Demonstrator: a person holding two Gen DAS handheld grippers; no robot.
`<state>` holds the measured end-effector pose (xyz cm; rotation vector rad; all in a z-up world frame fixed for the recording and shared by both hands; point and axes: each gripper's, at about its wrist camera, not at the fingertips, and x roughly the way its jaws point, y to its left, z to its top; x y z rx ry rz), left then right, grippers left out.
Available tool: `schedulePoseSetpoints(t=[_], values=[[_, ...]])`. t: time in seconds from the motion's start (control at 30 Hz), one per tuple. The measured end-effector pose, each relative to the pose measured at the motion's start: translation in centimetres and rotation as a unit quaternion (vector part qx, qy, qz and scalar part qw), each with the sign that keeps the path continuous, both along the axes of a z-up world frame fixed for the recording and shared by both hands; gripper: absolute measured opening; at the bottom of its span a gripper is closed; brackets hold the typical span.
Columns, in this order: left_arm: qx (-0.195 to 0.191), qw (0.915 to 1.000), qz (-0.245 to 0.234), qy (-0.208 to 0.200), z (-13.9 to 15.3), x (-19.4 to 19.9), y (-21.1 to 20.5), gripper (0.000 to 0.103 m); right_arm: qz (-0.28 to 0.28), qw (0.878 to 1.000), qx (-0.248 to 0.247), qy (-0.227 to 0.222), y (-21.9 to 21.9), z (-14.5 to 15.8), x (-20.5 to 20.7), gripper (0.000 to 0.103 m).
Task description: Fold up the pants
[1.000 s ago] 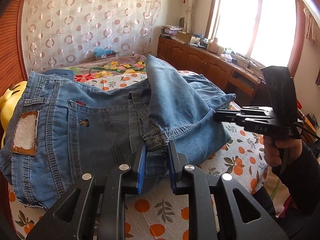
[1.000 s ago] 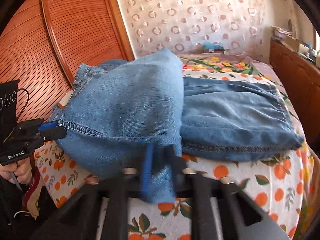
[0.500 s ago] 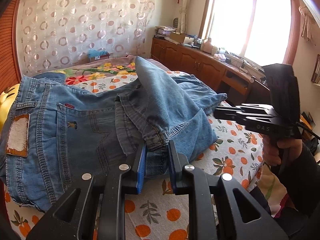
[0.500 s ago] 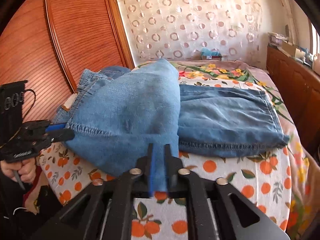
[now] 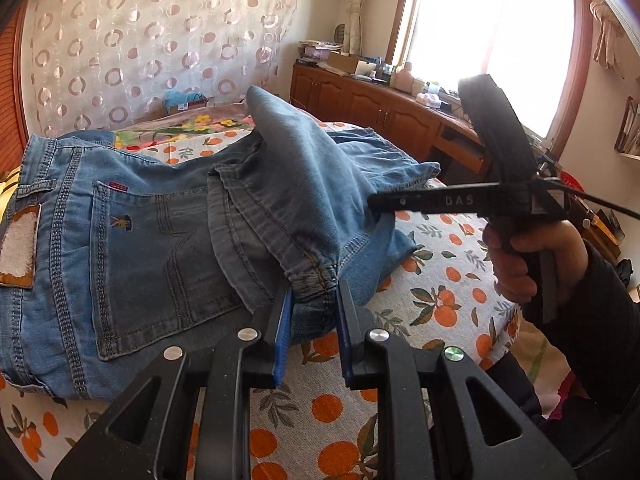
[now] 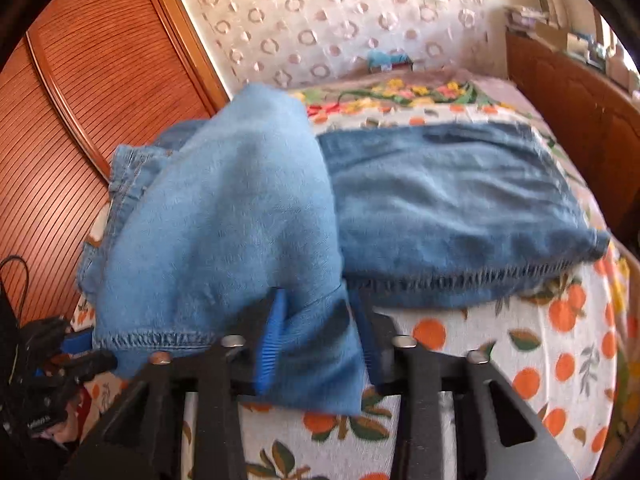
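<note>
Item: blue jeans (image 5: 160, 240) lying across the orange-print bedspread (image 5: 440, 280), back pocket up. My left gripper (image 5: 312, 312) clamps the bunched leg hem near the bed's near edge. My right gripper (image 5: 374, 202) noses into the raised fold.

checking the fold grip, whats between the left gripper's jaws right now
A bunched hem of the jeans sits between the jaws of the left gripper, both blue pads pressing on it; the left wrist view shows this.
</note>
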<state>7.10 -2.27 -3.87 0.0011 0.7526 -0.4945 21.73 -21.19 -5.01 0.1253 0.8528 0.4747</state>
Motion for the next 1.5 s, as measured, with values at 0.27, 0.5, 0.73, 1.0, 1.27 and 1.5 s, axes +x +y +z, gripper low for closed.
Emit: schedulePoseSetpoints(t=[0.27,0.5,0.73,1.0,1.27,1.5], values=[[-0.003,1.0,-0.008,0.001,-0.1,-0.1,-0.6,0.021,0.006,1.0,-0.019,-0.02,-0.2,0.2,-2.9,0.002],[-0.007,0.9998,-0.019,0.0,0.1,-0.7,-1.1,0.022,-0.01,1.0,-0.002,-0.023,-1.6,-0.1,-4.6,0.002],[-0.036,0.9993,-0.008,-0.01,1.7,-0.5,0.6,0.042,-0.014,1.0,-0.008,-0.019,-1.3,-0.2,-4.0,0.004],[-0.008,0.9994,0.029,-0.016,2.9,5.6,1.4,0.046,-0.023,0.999,-0.016,-0.041,-2.0,0.2,-5.4,0.017],[0.029,0.9988,0.028,0.028,0.5,13.1,0.2,0.038,-0.022,0.997,-0.009,-0.072,-3.0,1.0,-6.9,0.033],[0.07,0.9953,0.029,0.06,-1.7,16.0,-1.7,0.026,0.014,0.996,0.003,-0.083,-1.1,1.5,-8.1,0.038]])
